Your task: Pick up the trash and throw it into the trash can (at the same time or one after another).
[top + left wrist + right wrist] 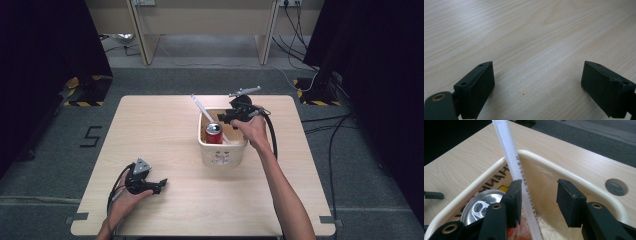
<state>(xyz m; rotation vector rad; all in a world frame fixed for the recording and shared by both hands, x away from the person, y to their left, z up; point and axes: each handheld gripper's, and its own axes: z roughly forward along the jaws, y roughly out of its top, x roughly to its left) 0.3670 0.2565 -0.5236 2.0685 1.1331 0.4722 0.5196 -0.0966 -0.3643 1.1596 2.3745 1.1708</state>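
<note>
A cream plastic bin (222, 155) stands right of the table's middle. Inside it are a red drink can (214, 132) and a long white paper-wrapped stick (200, 106) that leans out over the far left rim. My right gripper (225, 119) hovers over the bin's far side. In the right gripper view the stick (509, 147) runs between the parted jaws of the right gripper (540, 186), against the left pad and apart from the right one, with the can's top (481, 206) below. My left gripper (161, 185) rests open at the front left, and in its own view (537, 85) bare wood lies between the jaws.
The bin's rim (579, 178) curves around the jaws. A round cable hole (615, 187) sits in the tabletop beyond it. Past the table's far edge are a wooden desk frame (145, 45), floor cables (320, 127) and dark stands with yellow-black bases (82, 102).
</note>
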